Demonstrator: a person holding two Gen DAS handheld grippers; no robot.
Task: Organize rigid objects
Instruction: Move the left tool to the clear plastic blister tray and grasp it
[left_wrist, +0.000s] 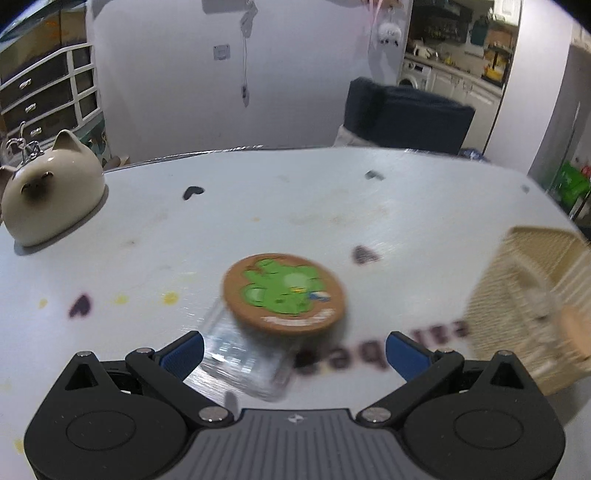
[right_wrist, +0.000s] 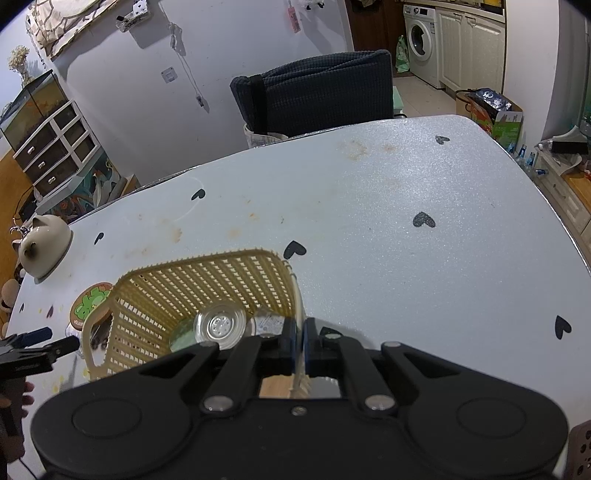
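The left gripper (left_wrist: 293, 354) is standing with its blue-padded fingers spread wide apart and nothing between them pressed; it is pointing down at a round brown coaster (left_wrist: 283, 291) bearing a green cartoon figure, which is lying partly on top of a clear plastic case (left_wrist: 242, 356) on the white table (left_wrist: 332, 206). The coaster and case are sitting just ahead of the fingers and are blurred. The right gripper (right_wrist: 298, 345) is showing its fingers drawn together, clamped on the near rim of a cream lattice basket (right_wrist: 207, 280). The basket is resting on the table just beside the coaster, on the coaster's right. Inside it are lying a clear round lid (right_wrist: 220, 325), a greenish piece and a small clear packet. A cat-shaped ceramic pot (left_wrist: 51, 195) is standing at the table's far left edge, well apart from the basket. A dark chair (right_wrist: 317, 94) is standing beyond the table.
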